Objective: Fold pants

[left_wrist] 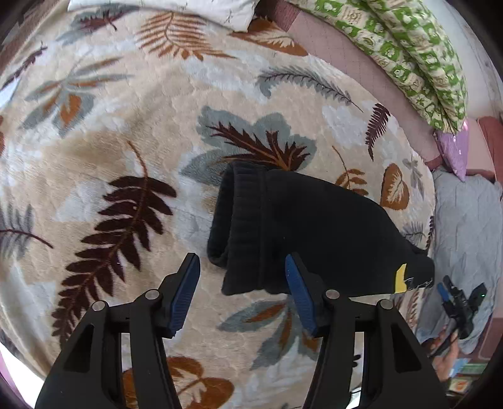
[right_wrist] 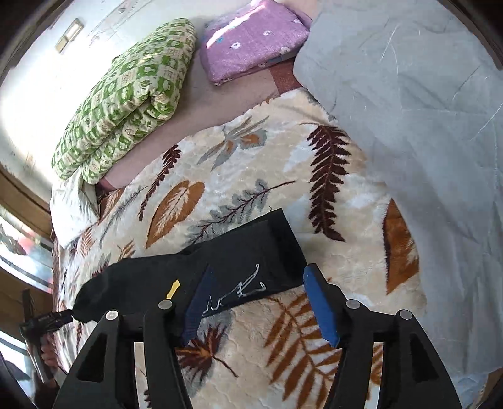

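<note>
The black pants (left_wrist: 314,226) lie folded in a compact bundle on the leaf-patterned blanket (left_wrist: 125,126), ribbed cuffs toward the left wrist view's centre, a yellow tag and white lettering at the far end. My left gripper (left_wrist: 242,295) is open and empty, hovering just short of the cuff end. In the right wrist view the pants (right_wrist: 220,264) lie across the lower middle with the white lettering showing. My right gripper (right_wrist: 261,305) is open and empty, just above the lettered end. The right gripper also shows in the left wrist view (left_wrist: 460,302) at the far right.
A folded green-patterned quilt (right_wrist: 125,94) and a purple folded cloth (right_wrist: 251,41) lie at the far side of the bed. A grey quilt (right_wrist: 424,126) covers the right. A white pillow (left_wrist: 176,9) lies at the blanket's far edge.
</note>
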Action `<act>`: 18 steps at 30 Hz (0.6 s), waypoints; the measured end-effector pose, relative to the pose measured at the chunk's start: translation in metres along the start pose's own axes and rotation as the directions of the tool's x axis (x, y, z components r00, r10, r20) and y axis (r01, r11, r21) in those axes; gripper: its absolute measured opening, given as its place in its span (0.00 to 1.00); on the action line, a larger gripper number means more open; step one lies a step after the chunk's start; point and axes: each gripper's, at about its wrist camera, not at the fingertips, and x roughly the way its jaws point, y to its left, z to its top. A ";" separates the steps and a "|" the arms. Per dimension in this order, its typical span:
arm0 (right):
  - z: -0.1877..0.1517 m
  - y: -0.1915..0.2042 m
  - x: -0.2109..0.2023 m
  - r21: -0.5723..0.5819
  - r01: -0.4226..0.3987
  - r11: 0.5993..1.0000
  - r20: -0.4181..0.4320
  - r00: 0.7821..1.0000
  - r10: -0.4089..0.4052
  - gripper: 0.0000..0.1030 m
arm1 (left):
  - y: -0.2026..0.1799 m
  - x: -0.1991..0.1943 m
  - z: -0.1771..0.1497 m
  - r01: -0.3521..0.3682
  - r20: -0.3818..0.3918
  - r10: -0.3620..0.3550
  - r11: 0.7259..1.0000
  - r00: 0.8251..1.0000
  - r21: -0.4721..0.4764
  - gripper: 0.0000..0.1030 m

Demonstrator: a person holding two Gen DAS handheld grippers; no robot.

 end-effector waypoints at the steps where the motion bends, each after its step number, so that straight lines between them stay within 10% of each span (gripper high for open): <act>1: 0.004 -0.001 0.009 0.026 0.010 1.000 -0.006 1.000 -0.010 0.60 | 0.001 0.006 0.004 0.025 -0.029 -0.025 0.999 0.999 -0.023 0.54; 18: 0.002 -0.020 0.059 0.157 -0.085 0.984 -0.114 0.988 0.104 0.59 | 0.000 0.028 0.013 0.120 -0.110 -0.122 0.992 0.986 -0.029 0.56</act>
